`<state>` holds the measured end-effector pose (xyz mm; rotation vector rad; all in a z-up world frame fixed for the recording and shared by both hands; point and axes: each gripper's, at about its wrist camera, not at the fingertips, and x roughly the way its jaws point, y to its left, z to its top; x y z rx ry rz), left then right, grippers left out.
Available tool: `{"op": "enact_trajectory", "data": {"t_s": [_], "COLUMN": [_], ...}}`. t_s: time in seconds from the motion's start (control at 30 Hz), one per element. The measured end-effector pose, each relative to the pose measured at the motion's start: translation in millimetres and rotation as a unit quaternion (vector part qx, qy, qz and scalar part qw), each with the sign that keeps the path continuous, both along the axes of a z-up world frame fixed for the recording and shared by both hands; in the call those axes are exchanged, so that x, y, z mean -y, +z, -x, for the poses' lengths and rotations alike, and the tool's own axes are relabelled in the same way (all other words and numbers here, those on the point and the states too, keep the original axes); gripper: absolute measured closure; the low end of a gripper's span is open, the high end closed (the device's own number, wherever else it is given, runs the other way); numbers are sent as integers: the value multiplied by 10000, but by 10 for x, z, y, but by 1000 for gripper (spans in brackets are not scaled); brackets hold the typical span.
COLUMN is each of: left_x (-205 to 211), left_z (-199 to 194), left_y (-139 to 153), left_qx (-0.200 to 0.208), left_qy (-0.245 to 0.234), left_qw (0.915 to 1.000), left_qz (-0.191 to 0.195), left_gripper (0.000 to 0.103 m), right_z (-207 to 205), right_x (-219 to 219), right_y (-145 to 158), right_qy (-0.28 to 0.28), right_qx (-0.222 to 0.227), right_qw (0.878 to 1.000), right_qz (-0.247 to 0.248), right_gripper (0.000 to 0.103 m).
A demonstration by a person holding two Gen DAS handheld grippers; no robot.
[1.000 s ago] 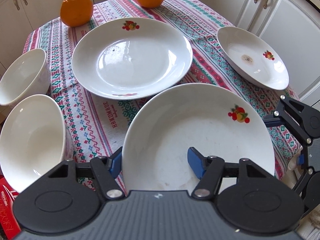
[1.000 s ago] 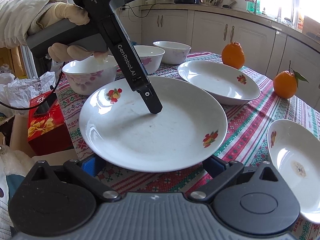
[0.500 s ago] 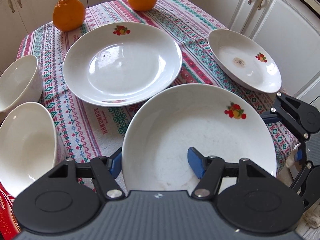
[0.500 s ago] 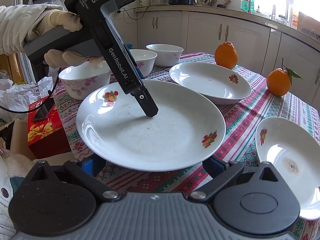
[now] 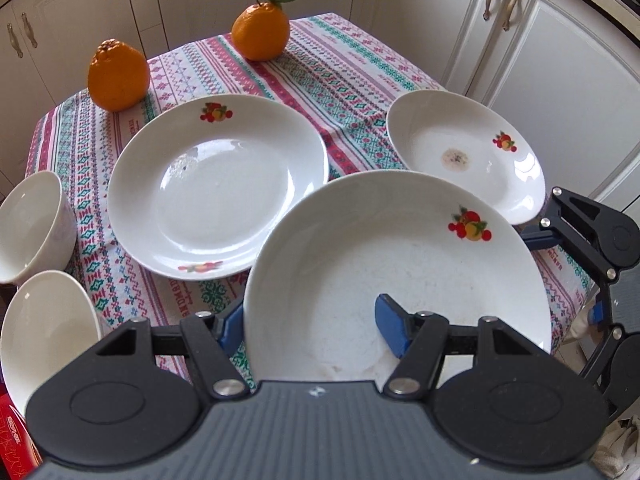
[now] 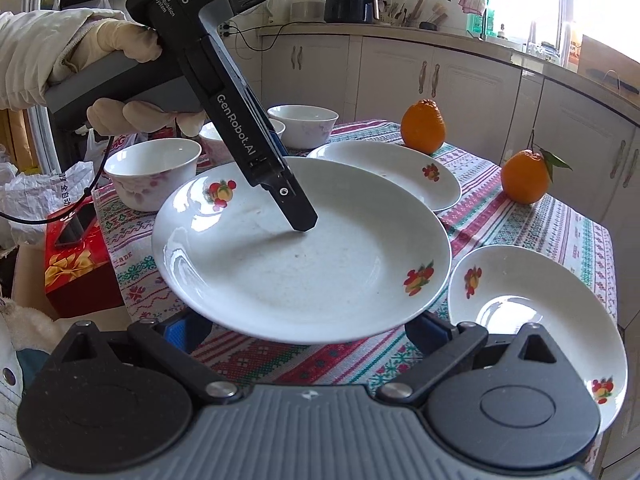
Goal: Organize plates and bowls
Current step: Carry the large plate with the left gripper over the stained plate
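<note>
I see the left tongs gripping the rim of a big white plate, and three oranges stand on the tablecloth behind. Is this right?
Not fully. The left tongs do grip the rim of the big plate, but only two oranges stand on the tablecloth, not three: a bumpy orange and an orange with a leaf. Both wrist views show two.

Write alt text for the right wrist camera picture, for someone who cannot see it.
A large white plate is held above a patterned tablecloth by the left gripper, gripping its far rim. Around it are more plates, three bowls and two oranges, in a kitchen.
</note>
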<state>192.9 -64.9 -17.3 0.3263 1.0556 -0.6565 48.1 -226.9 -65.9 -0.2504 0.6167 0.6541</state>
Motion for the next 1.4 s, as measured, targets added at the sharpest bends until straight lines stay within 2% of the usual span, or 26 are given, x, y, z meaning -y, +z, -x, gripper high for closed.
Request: {"op": "enact_trajectory", "data": {"t_s": [0.37,0.8,1.03,1.4], "left_x": [601,1273,1442,1498], "left_z": [-167,-321,-390,-482], "left_y": [89,29,-47,-127], "left_qx": [219,357,309,240], "left_qy": [-273,-752,-817,-813], "left_qw": [9994,9965,9962,9964], "left_qz": [9,-24,21,57], "left_gripper": [38,38,38,38], "right_z": [-75,-152,-208,-266], "right_x": [490,1059,1215,1229], "right_y": [68,-38,-90,-133], "right_qy": [-368,-1003,-1213,-1345], "right_qx": [174,134,68,-36], "right_qw": [9992,9948,9924,9908], "right_qz": [25,-111,-170,-111], "right_gripper": [0,0,0,0]}}
